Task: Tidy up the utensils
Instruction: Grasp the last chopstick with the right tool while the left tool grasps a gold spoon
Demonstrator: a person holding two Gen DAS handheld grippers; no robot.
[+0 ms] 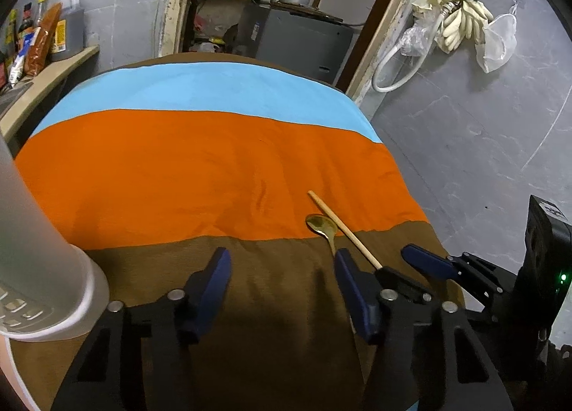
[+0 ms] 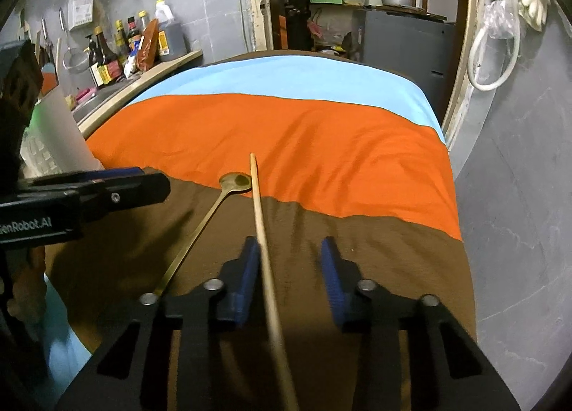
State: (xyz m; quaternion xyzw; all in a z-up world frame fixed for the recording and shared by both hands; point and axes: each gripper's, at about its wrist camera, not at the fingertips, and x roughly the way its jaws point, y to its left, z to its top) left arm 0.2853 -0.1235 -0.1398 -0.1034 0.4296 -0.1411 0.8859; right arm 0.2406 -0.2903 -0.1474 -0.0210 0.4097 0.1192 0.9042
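Note:
A gold spoon (image 1: pixel 323 224) and a wooden chopstick (image 1: pixel 339 223) lie on the striped cloth (image 1: pixel 178 178), close side by side near the orange-brown border. My left gripper (image 1: pixel 280 264) is open and empty above the brown stripe, left of the spoon. My right gripper (image 2: pixel 290 253) is open, low over the cloth; the chopstick (image 2: pixel 262 232) runs between its fingers close to the left finger (image 2: pixel 246 268), and the spoon (image 2: pixel 234 181) lies left of it. The right gripper also shows at the right of the left wrist view (image 1: pixel 404 261). A white holder (image 1: pixel 43 250) stands at left.
A counter (image 2: pixel 161 68) with sauce bottles (image 2: pixel 107 53) runs along the left of the table. A grey wall (image 1: pixel 482 143) is close on the right, with a hose and gloves hung on it. A doorway with shelves lies behind the table.

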